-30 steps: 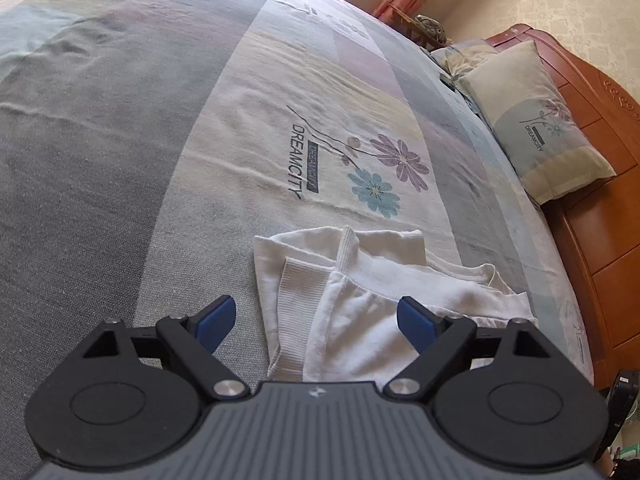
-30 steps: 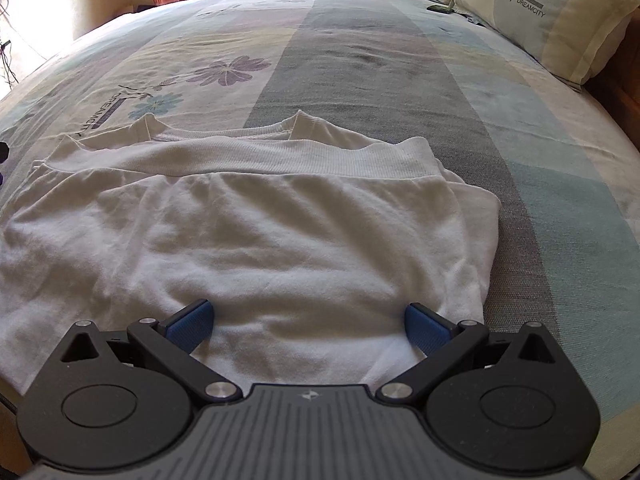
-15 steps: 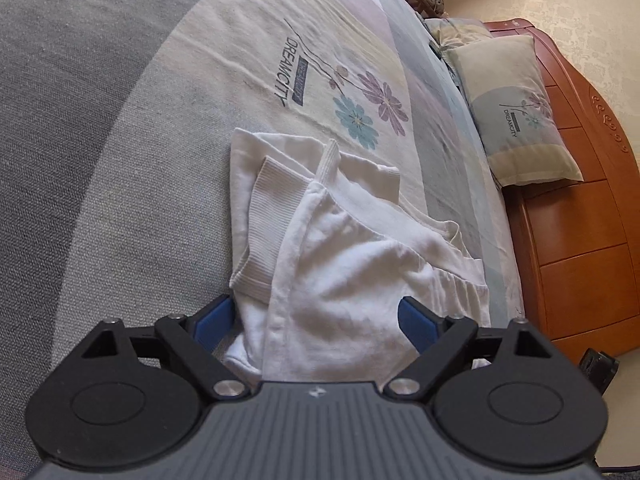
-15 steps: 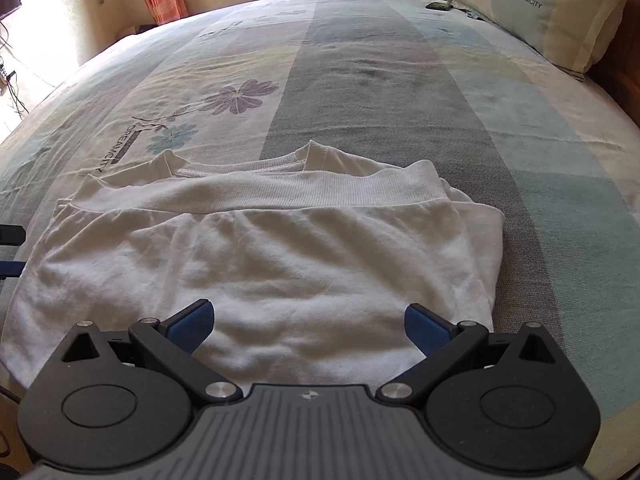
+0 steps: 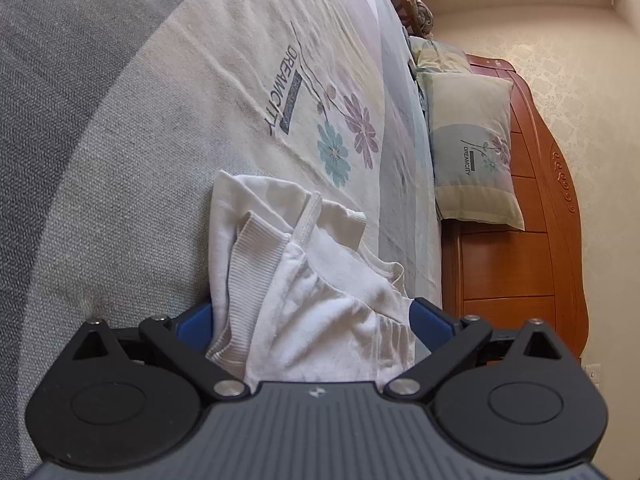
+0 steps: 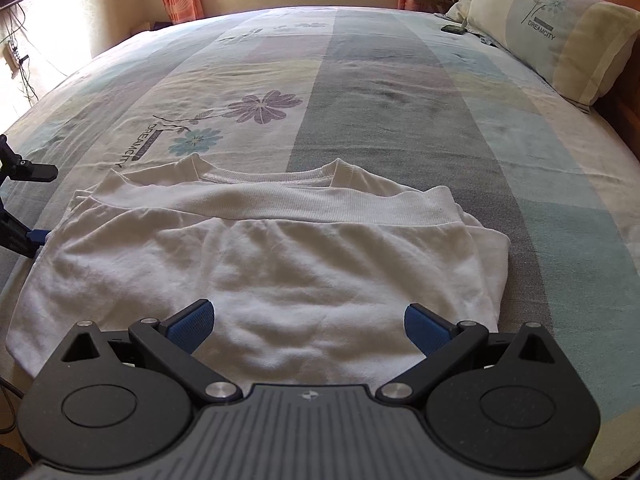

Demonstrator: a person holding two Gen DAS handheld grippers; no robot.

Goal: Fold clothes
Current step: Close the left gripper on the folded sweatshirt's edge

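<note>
A white sweatshirt (image 6: 260,264) lies folded on the bed (image 6: 400,92), filling the lower middle of the right wrist view. Its long axis runs left to right across the frame, and its neckline points toward the top. The right gripper (image 6: 306,322) hangs wide open over the near edge, holding nothing. The left gripper (image 5: 310,320) is spread just as wide around the sweatshirt's end; contact with the cloth is hard to judge.

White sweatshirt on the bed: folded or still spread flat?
Partly folded. The white sweatshirt lies doubled on the bed, its ribbed hem band lying just short of the collar.
</note>
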